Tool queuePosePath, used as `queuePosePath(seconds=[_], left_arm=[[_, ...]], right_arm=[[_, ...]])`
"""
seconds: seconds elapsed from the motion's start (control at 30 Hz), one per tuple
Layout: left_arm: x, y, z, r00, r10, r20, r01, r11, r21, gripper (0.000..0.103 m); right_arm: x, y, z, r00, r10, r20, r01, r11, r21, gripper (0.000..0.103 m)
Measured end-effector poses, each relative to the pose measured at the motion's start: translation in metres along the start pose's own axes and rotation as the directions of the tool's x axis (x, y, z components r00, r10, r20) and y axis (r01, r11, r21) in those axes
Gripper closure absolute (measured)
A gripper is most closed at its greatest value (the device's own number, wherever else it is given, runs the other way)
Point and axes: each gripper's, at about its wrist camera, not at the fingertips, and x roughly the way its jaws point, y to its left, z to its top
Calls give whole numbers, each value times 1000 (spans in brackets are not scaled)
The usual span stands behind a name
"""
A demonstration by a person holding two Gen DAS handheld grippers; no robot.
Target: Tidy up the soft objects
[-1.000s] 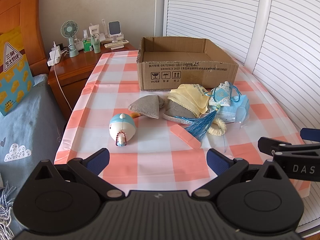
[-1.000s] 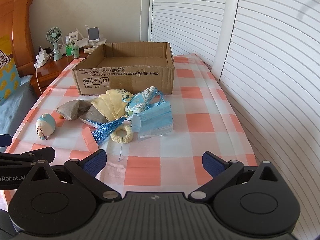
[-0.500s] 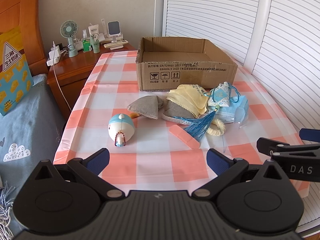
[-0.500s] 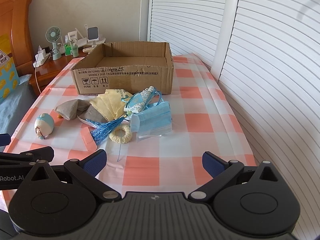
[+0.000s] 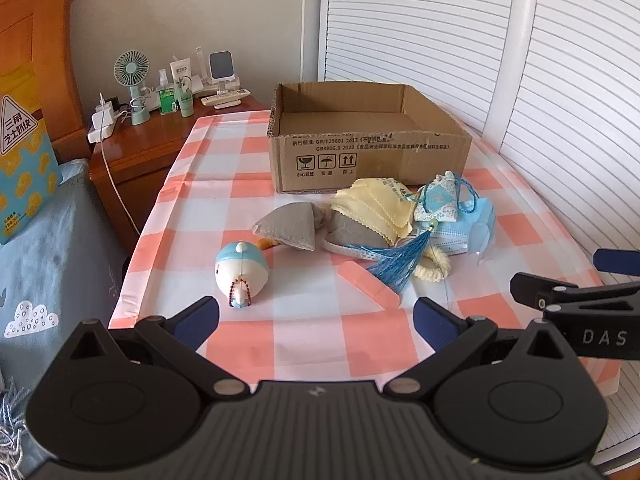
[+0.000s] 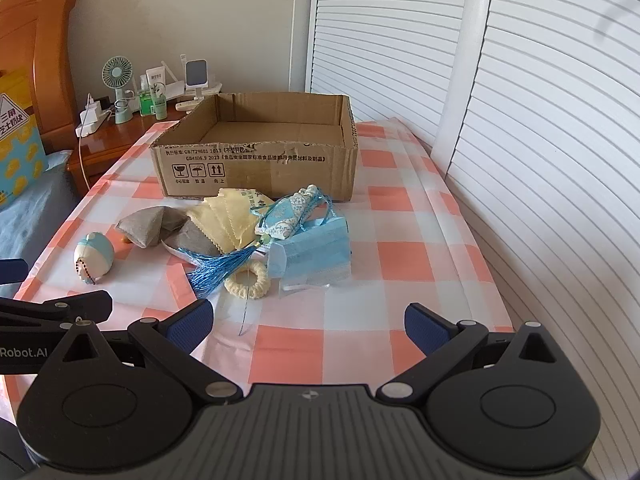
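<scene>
**A:** Where does everything sit?

**B:** The soft things are heaped on the table (image 6: 416, 264) just in front of the empty cardboard box (image 6: 256, 160): a stack of blue face masks (image 6: 316, 252), a patterned sachet (image 6: 286, 216) with a blue tassel (image 6: 218, 266) lying on it, yellow cloths (image 6: 232, 220), grey pouches (image 6: 148, 226) and a cream ring (image 6: 246, 280). The round plush toy (image 5: 241, 270) lies apart, to the left.

**A:** And the tongs?

**B:** Both left tongs (image 5: 316, 318) and right tongs (image 6: 308, 322) are spread wide, holding nothing, hovering short of the pile.

**A:** Best first move?

**B:** I'd send the right tongs to the sachet on top, pinching its body rather than the cord, so the tassel doesn't drag the ring or masks along.
</scene>
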Motion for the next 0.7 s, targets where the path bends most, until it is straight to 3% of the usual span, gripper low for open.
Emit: queuePosePath(seconds=[0.37,0.7], left_arm=[[11,6,-1,1000,-15,10,14,998,67,1],[42,36,-17,998,-4,-61,6,1000,18,1]], right_arm=[[10,-3,-1,997,65,30,-62,996,-65,0],[36,-7,-14,997,77,-25,-79,991,-107,0]])
